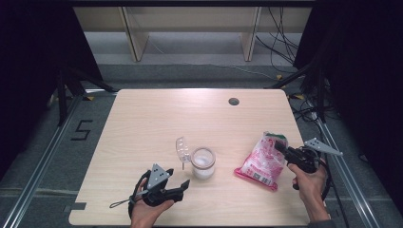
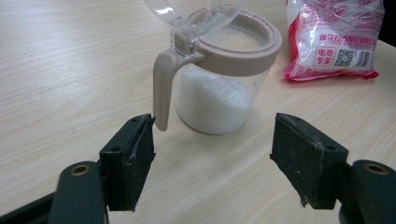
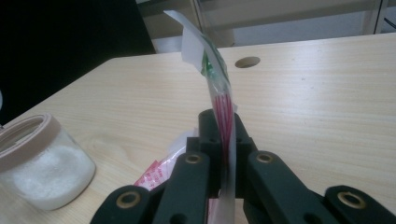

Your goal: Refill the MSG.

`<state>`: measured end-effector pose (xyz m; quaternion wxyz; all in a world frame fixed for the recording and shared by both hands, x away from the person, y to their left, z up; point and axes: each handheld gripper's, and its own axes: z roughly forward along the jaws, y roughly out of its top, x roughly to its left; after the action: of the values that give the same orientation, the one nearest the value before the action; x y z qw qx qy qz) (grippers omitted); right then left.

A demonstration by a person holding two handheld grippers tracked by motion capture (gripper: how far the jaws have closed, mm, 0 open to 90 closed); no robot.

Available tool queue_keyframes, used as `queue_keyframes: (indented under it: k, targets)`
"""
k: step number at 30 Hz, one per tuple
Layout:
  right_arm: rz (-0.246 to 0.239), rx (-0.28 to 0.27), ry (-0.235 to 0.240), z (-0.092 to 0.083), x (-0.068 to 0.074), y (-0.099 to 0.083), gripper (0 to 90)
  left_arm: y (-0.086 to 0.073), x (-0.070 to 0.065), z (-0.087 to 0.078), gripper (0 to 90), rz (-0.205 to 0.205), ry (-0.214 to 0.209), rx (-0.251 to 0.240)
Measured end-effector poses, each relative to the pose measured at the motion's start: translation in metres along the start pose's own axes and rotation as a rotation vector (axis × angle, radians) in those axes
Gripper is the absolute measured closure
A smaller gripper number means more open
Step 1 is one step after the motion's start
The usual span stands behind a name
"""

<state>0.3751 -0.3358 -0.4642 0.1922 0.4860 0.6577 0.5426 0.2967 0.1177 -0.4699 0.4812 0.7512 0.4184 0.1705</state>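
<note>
Left gripper (image 2: 212, 158) jaws spread, empty, just short of jar (image 2: 219, 88). Right gripper (image 3: 223, 154) pinches bag (image 3: 219, 93) by thin top edge; film could slip and spill.

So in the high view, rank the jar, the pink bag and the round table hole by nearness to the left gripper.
From the left gripper:
1. Jar, just beyond it, slightly right, lid flipped open.
2. Pink bag, farther right, pinched by the right gripper.
3. Table hole, near the far edge.
</note>
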Motion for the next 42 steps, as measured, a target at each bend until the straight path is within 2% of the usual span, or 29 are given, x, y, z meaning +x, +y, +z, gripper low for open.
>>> queue_keyframes:
  k: [1,2,4,5,6,7,8,9,10,11,15,19,20,22,23,26,27,28,29,30,31,32,33,34,37,38,40,41,42]
  targets:
    - [-0.002,0.003,0.000,0.000,0.000,0.000,88.8,0.002,0.003,-0.001,29.8,0.023,0.002,-0.002]
    - [0.021,0.007,-0.003,-0.001,0.000,0.000,88.6,0.003,0.004,-0.001,29.8,0.009,0.017,0.000]
    - [0.028,0.001,-0.011,0.000,-0.001,-0.002,88.4,0.005,0.009,-0.002,29.8,0.012,0.021,-0.002]
    - [0.005,0.010,-0.007,-0.001,-0.004,-0.002,88.4,0.006,0.011,-0.003,29.8,0.017,0.035,0.003]
    - [-0.007,0.011,-0.026,0.000,-0.005,-0.002,88.2,0.007,0.013,-0.004,29.9,0.027,0.038,0.004]
    - [0.014,-0.005,0.002,0.001,-0.005,-0.003,87.9,0.008,0.015,-0.005,30.3,0.024,0.040,-0.001]
    - [0.009,0.015,-0.027,0.000,-0.006,-0.004,87.6,0.009,0.017,-0.006,31.0,0.027,0.045,-0.003]
    - [0.026,0.019,-0.028,0.000,-0.006,-0.004,87.1,0.010,0.019,-0.007,31.6,0.024,0.047,-0.014]
    - [0.016,0.004,-0.024,0.001,-0.007,-0.005,86.5,0.011,0.021,-0.009,32.4,0.035,0.050,-0.017]
    - [0.020,0.005,-0.029,0.001,-0.007,-0.005,86.1,0.011,0.022,-0.009,34.2,0.033,0.050,-0.034]
    - [0.017,0.006,-0.041,0.002,-0.006,-0.006,83.4,0.014,0.026,-0.013,43.7,0.069,0.041,-0.043]
    - [0.001,0.040,-0.072,-0.001,-0.007,-0.005,81.7,0.015,0.027,-0.014,51.7,0.085,0.037,-0.063]
    - [0.037,0.041,-0.083,-0.001,-0.004,-0.006,81.2,0.015,0.027,-0.013,54.3,0.090,0.028,-0.068]
    - [0.052,0.027,-0.070,0.000,-0.005,-0.006,79.1,0.015,0.028,-0.012,59.9,0.103,0.025,-0.075]
    - [0.009,0.021,-0.086,0.000,-0.008,-0.007,78.6,0.015,0.027,-0.012,62.6,0.097,0.031,-0.077]
    - [0.021,0.033,-0.076,-0.001,-0.008,-0.007,76.9,0.015,0.027,-0.011,70.4,0.114,0.023,-0.084]
    - [0.026,0.054,-0.103,-0.002,-0.008,-0.007,73.8,0.016,0.026,-0.010,72.9,0.126,0.020,-0.090]
    - [0.026,0.054,-0.103,-0.002,-0.008,-0.007,73.8,0.016,0.026,-0.010,74.8,0.126,0.020,-0.090]
    - [0.060,0.045,-0.107,-0.002,-0.006,-0.008,71.3,0.017,0.026,-0.010,77.3,0.124,0.022,-0.093]
    - [0.032,0.039,-0.100,-0.002,-0.010,-0.009,71.2,0.017,0.027,-0.009,79.4,0.125,0.023,-0.098]
    - [0.028,0.044,-0.093,-0.002,-0.010,-0.010,70.6,0.017,0.027,-0.008,81.1,0.122,0.017,-0.109]
    - [0.034,0.040,-0.089,-0.002,-0.010,-0.010,70.4,0.018,0.028,-0.008,82.9,0.137,0.022,-0.112]
    - [0.048,0.047,-0.108,-0.003,-0.009,-0.010,70.0,0.018,0.028,-0.008,84.7,0.135,0.022,-0.115]
    - [0.049,0.039,-0.099,-0.003,-0.009,-0.011,68.9,0.018,0.028,-0.007,86.2,0.132,0.020,-0.118]
    - [0.021,0.040,-0.122,-0.005,-0.009,-0.010,64.6,0.019,0.028,-0.006,88.7,0.134,0.022,-0.114]
    - [0.055,0.042,-0.126,-0.005,-0.007,-0.011,62.7,0.019,0.028,-0.006,89.0,0.131,0.020,-0.118]
    - [0.040,0.041,-0.133,-0.005,-0.009,-0.012,61.0,0.019,0.029,-0.006,89.2,0.138,0.019,-0.117]
    - [0.049,0.054,-0.135,-0.007,-0.008,-0.012,60.4,0.020,0.029,-0.006,89.2,0.137,0.020,-0.122]
    - [0.058,0.043,-0.126,-0.007,-0.008,-0.013,59.4,0.019,0.029,-0.005,89.2,0.122,0.016,-0.122]
